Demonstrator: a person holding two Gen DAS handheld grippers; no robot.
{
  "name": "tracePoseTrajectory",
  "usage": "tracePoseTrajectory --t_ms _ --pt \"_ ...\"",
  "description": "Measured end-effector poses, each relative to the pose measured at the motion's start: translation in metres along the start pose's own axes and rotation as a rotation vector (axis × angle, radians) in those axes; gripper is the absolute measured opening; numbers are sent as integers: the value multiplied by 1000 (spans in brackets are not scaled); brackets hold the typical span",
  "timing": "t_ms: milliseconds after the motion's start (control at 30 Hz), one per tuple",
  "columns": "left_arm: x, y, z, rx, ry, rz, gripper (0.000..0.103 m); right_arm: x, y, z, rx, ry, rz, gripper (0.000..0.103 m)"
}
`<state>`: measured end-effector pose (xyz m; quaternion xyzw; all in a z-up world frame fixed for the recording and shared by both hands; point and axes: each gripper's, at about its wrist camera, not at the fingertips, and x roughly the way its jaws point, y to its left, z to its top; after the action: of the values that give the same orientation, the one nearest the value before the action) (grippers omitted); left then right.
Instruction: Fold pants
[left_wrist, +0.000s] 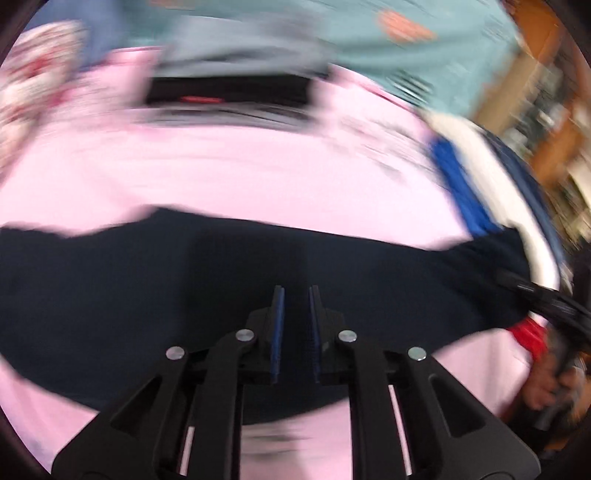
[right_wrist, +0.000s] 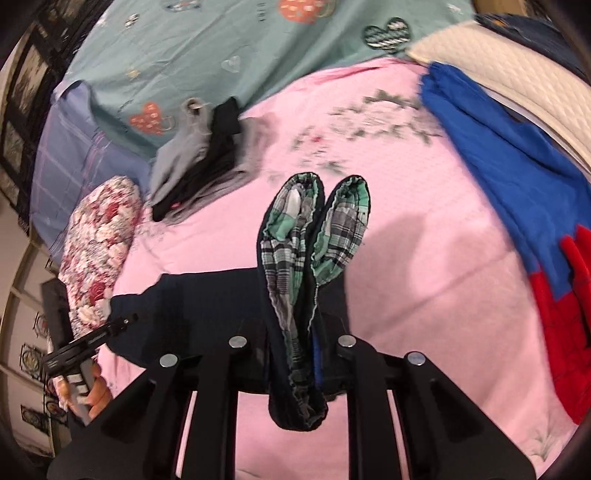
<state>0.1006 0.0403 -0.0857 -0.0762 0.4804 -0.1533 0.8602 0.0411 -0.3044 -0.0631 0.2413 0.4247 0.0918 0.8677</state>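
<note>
Two grippers are in my views over a bed with a pink bedspread (right_wrist: 424, 258). My left gripper (left_wrist: 296, 295) has its blue-padded fingers (left_wrist: 277, 325) slightly apart with nothing between them, hovering above the dark navy pants (left_wrist: 184, 288), which lie stretched sideways across the pink cover; this view is badly blurred. My right gripper (right_wrist: 314, 332) is pinching the pants' waistband, and the fabric bunches between its fingers so that the green-and-grey plaid lining (right_wrist: 291, 236) of the waist faces the camera, turned up in two lobes. From the right wrist I see the navy pants (right_wrist: 207, 295) running off to the left, toward the other gripper and the hand (right_wrist: 92, 395) that holds it. Beyond them on the bedspread sits a stack of folded grey and black clothes (right_wrist: 199, 166). A blue and red garment (right_wrist: 517, 184) lies along the right side of the bed, and a floral pillow (right_wrist: 99, 243) rests at the left edge. A teal sheet with heart prints (right_wrist: 240, 44) covers the far end.
</note>
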Motion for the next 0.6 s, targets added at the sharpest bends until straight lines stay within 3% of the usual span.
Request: tracePoseTrajectory --t_ms 100,233,300,433,500,533,600 --pt "-12 72 -6 -121 -33 135 12 19 56 8 -100 39 29 16" --pt "0 132 -17 -217 23 127 12 71 134 6 -254 122 20 15" --pt "3 146 -23 -256 18 64 13 99 162 -1 -318 171 -10 15" --pt "7 144 -21 -220 17 81 13 162 201 -30 -402 295 -69 15" --pt "2 146 -22 -207 13 85 13 178 208 -40 -435 308 -118 16" --pt "2 146 -22 -209 13 82 13 183 210 -44 -453 318 -142 20" --pt "1 147 -23 -219 14 70 13 187 216 -49 -467 353 -141 50"
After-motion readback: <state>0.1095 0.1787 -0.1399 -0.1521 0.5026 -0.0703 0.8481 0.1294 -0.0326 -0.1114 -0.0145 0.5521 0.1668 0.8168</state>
